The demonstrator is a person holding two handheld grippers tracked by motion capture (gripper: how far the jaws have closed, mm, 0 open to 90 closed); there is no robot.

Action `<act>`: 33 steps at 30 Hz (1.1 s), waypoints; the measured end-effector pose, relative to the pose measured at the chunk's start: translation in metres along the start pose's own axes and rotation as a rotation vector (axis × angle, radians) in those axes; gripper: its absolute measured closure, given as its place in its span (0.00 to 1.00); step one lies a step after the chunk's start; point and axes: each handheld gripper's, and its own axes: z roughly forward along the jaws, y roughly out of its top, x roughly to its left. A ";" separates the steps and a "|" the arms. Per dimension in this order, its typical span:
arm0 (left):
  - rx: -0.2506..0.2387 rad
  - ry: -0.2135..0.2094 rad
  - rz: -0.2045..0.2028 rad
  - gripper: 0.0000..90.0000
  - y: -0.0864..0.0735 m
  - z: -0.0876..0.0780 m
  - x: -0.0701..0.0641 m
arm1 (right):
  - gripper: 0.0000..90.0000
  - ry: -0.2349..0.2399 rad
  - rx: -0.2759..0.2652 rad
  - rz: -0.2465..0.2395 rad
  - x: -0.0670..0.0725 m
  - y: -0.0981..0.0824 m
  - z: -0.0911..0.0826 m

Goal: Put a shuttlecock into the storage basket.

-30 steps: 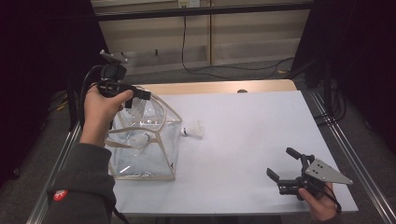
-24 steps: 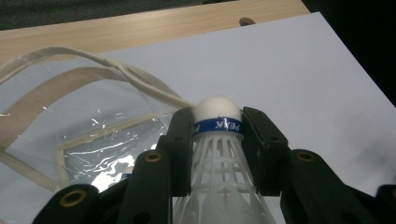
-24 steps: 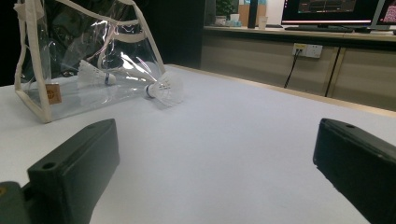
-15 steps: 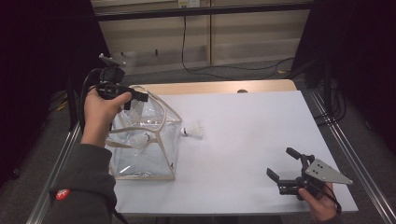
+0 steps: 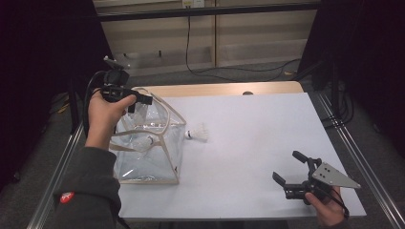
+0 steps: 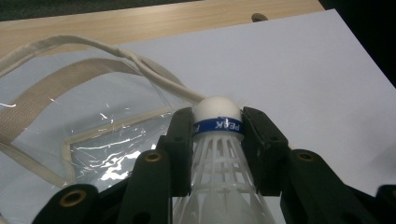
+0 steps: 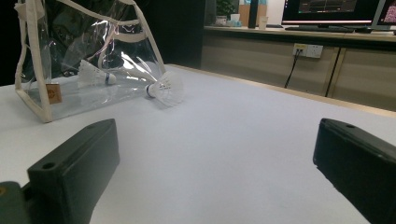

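1. Holding a white shuttlecock [image 6: 217, 135] by its round cork end, the left gripper [image 6: 217, 128] squeezes it on both sides, just by the blue band.
2. In the high view the left gripper [image 5: 136, 99] is up over the open top of the clear bag [image 5: 148, 157]. The bag stands at the left side of the white table [image 5: 258, 143].
3. The bag has cream edges and long cream handles [image 6: 84, 77]. You can see right through it.
4. One shuttlecock [image 7: 95, 74] is already lying inside the bag. So that part looks done.
5. Another shuttlecock [image 5: 198, 134] lies on the table, just beside the bag on its right. It is not in yet.
6. The right gripper [image 5: 293, 171] waits low near the front right corner, well apart from the bag. Its jaws are wide and hold nothing.
7. I think the job is about halfway. The held shuttlecock needs to drop into the bag first.
8. Then the one on the table needs picking up and putting in too.
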 end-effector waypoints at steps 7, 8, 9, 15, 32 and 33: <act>0.008 0.005 0.003 0.72 -0.001 0.003 0.001 | 0.00 -0.002 0.000 -0.003 0.000 0.000 0.000; 0.006 0.009 0.000 0.72 -0.001 0.004 0.001 | 0.00 -0.002 0.000 -0.003 0.000 0.000 0.000; 0.010 0.007 0.002 0.72 -0.001 0.004 0.001 | 0.00 -0.001 0.000 -0.004 0.000 0.000 0.000; 0.009 0.010 -0.004 0.72 -0.003 0.007 0.002 | 0.00 -0.001 -0.001 -0.002 0.000 0.000 0.000; 0.018 0.014 -0.009 0.72 -0.006 0.013 0.005 | 0.00 -0.002 0.000 -0.004 0.000 0.000 0.000; 0.017 0.013 -0.010 0.72 -0.006 0.013 0.005 | 0.00 -0.002 0.000 -0.004 0.000 0.000 0.000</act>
